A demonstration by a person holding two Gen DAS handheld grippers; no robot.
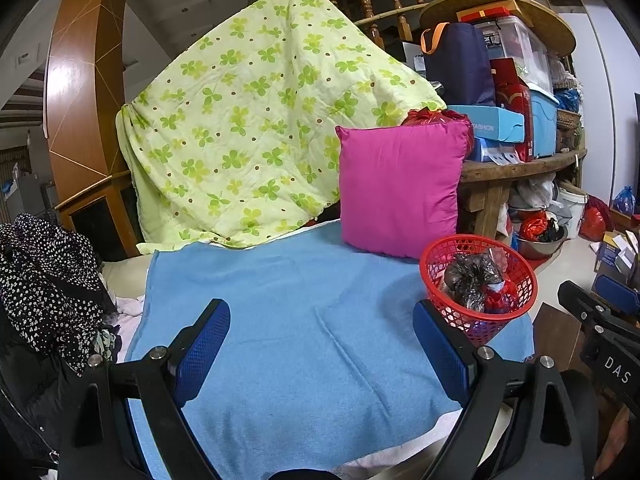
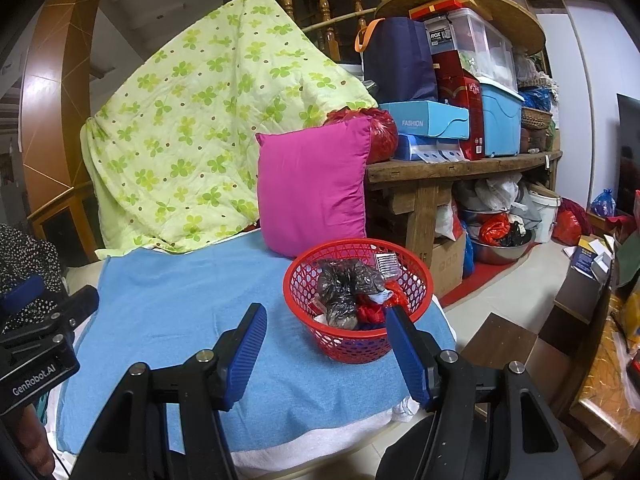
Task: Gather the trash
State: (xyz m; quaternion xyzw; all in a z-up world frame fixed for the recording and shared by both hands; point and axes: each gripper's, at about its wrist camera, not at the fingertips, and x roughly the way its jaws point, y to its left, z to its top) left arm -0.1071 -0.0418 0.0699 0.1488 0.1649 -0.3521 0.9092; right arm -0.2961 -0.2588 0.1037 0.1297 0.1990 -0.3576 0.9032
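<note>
A red mesh basket (image 2: 352, 344) stands on a blue towel (image 2: 180, 300) near its right edge. It holds a crumpled dark plastic bag (image 2: 348, 284), a red wrapper (image 2: 372, 314) and a clear packet (image 2: 386, 266). My right gripper (image 2: 325, 314) is open just in front of the basket. Its right fingertip overlaps the rim; its left fingertip stands clear of the wall. Left of the basket (image 1: 480, 328), my left gripper (image 1: 322, 316) hovers wide open over the bare towel (image 1: 300, 280) with nothing between its fingers. Each gripper shows at the edge of the other's view: right gripper (image 1: 596, 292), left gripper (image 2: 52, 292).
A pink cushion (image 2: 316, 184) leans behind the basket against a green clover quilt (image 2: 192, 120). A wooden bench (image 2: 460, 168) stacked with boxes stands at the right, with bags and bowls beneath. A spotted black garment (image 1: 44, 280) lies left of the towel. Tiled floor (image 2: 520, 280) lies beyond the towel's right edge.
</note>
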